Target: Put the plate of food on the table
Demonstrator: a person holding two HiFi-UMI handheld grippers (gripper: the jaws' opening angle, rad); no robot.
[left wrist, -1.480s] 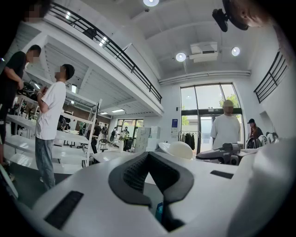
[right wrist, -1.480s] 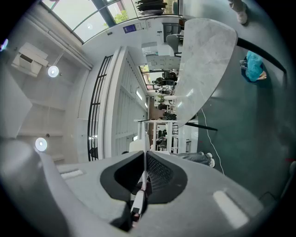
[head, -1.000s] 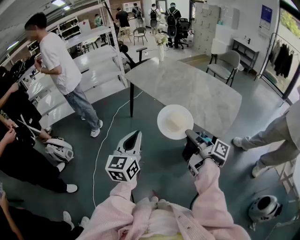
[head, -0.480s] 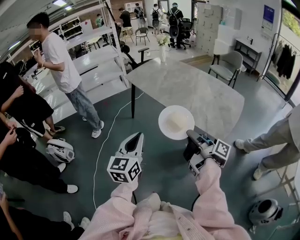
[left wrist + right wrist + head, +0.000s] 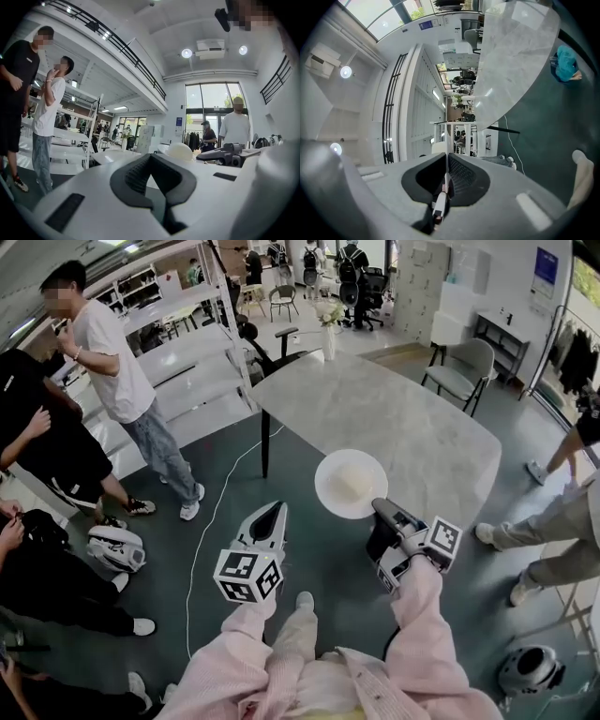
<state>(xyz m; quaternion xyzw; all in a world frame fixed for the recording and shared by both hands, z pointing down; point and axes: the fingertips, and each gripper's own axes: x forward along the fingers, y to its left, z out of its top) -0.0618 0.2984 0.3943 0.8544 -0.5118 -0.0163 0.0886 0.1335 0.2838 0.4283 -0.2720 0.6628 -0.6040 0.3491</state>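
Note:
A white plate [image 5: 351,484] carrying a pale mound of food hangs over the near corner of the grey marble table [image 5: 375,409]. My right gripper [image 5: 378,508] is shut on the plate's near rim. In the right gripper view that rim runs as a thin white edge [image 5: 447,161] between the pressed pads, and the table [image 5: 511,56] fills the upper right. My left gripper [image 5: 271,512] is left of the plate, over the floor, shut with nothing in it. In the left gripper view the food [image 5: 179,151] and the right gripper [image 5: 225,153] sit to the right.
A vase of flowers [image 5: 328,332] stands at the table's far end, with a grey chair [image 5: 459,367] beyond. People stand at the left [image 5: 122,381] and right [image 5: 548,526]. A white cable [image 5: 211,521] and two helmet-like devices [image 5: 115,547] [image 5: 530,669] lie on the floor.
The plate and both grippers hold almost the same place. A person in black has come in at the left, the legs at the right have shifted, and my own foot shows below.

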